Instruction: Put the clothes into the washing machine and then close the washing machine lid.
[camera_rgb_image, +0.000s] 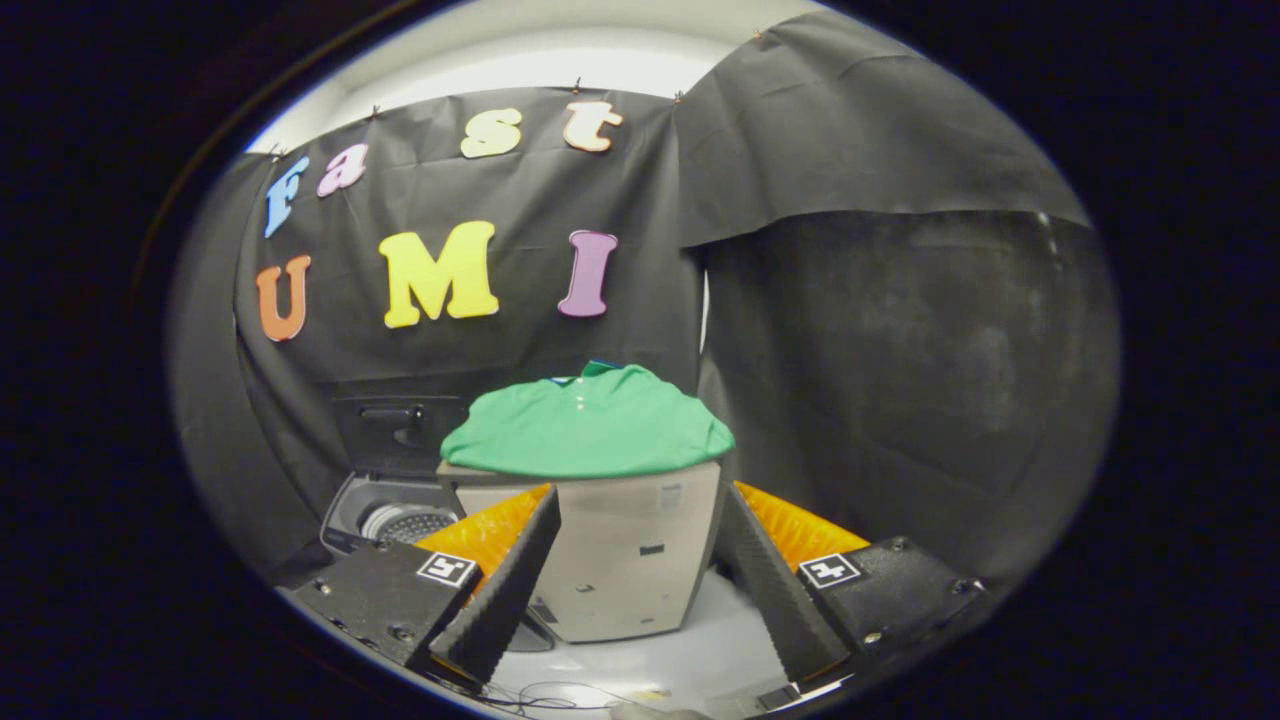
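One green shirt (588, 432) draped on a grey box (630, 560), beyond the wide-open, empty gripper (628, 590); washing machine (395, 520) left, lid probably up. Approach level, pinch a thick fold near the edge, lift clear.

A shirt (588, 422) lies on a box (620, 555), washing machine (385, 515) left.

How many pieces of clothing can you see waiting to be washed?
1: a green shirt draped over the box, just beyond the open gripper. More could be hidden underneath.
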